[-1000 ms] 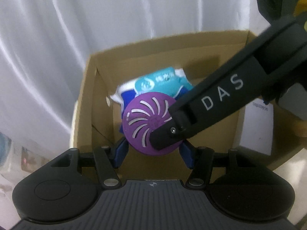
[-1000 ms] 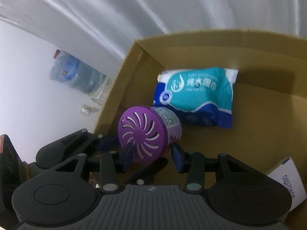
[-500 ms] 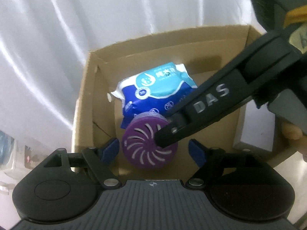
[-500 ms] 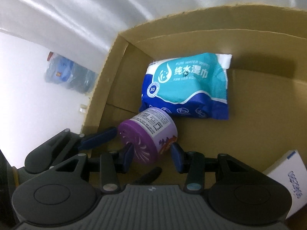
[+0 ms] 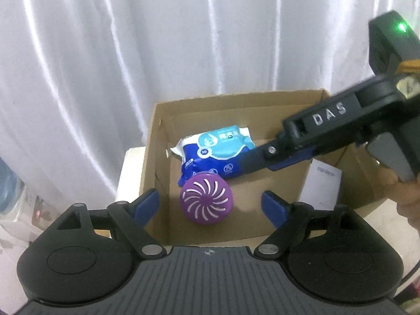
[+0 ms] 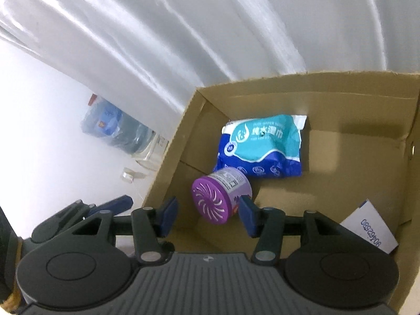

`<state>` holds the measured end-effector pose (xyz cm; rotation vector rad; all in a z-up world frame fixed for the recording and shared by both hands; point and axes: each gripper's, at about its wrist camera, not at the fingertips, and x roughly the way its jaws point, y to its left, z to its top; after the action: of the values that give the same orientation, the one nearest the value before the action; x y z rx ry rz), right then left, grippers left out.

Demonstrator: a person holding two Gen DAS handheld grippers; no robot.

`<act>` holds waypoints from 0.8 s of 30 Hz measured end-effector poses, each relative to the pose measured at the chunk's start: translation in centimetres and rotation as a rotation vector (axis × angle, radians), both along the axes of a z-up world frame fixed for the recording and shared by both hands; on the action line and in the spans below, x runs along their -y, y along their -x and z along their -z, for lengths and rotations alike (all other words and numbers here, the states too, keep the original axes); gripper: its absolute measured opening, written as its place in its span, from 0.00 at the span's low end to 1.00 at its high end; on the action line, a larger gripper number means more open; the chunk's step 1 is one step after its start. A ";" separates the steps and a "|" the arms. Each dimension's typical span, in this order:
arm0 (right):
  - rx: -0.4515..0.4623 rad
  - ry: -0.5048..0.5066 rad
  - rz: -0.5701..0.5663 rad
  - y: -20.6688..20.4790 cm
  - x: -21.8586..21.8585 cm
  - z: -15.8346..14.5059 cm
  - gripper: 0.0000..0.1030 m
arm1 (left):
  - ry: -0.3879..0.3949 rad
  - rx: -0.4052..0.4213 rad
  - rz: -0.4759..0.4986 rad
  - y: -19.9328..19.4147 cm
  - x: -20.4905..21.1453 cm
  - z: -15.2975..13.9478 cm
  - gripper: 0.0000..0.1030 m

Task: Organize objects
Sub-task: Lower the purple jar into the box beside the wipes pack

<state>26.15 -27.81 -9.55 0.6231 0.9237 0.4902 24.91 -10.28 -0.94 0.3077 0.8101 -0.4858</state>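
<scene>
Lying on its side in the cardboard box [image 5: 155, 141], purple air freshener [image 5: 206, 201] touches wipes pack [image 5: 218, 144]; left gripper [image 5: 210, 206] and right gripper [image 6: 207, 211] both opening, pinching nothing.

Your cardboard box [image 6: 341, 275] carries three things on its floor: a wipes pack [image 6: 260, 152] toward twelve o'clock, a purple canister [image 6: 220, 199] tipped against it at seven, a white carton [image 6: 370, 227] at four.

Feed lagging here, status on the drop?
Both tongs, left and right, opening, nothing gripped. Purple can lies in box beside wipes. Nothing blocking.
</scene>
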 end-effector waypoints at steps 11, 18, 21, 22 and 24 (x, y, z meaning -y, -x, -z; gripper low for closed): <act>0.004 0.052 -0.021 -4.6 -3.2 1.9 0.46 | 0.001 -0.114 0.026 -4.1 1.7 3.6 0.54; -0.034 0.064 -0.045 -7.4 -4.8 4.0 0.44 | 0.009 -0.150 0.041 -5.5 1.9 4.6 0.54; -0.078 0.057 -0.053 -7.4 -4.9 5.0 0.44 | 0.009 -0.158 0.051 -6.0 1.9 4.8 0.54; -0.086 0.050 -0.049 -7.4 -4.7 5.2 0.44 | 0.011 -0.159 0.058 -6.0 1.9 4.6 0.54; -0.121 0.037 -0.045 -7.4 -4.2 5.3 0.43 | 0.015 -0.160 0.070 -6.0 1.9 4.7 0.54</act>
<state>33.57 -23.59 -14.89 0.6042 1.0610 0.4781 30.94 -12.16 -5.65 0.2860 0.9532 -0.5870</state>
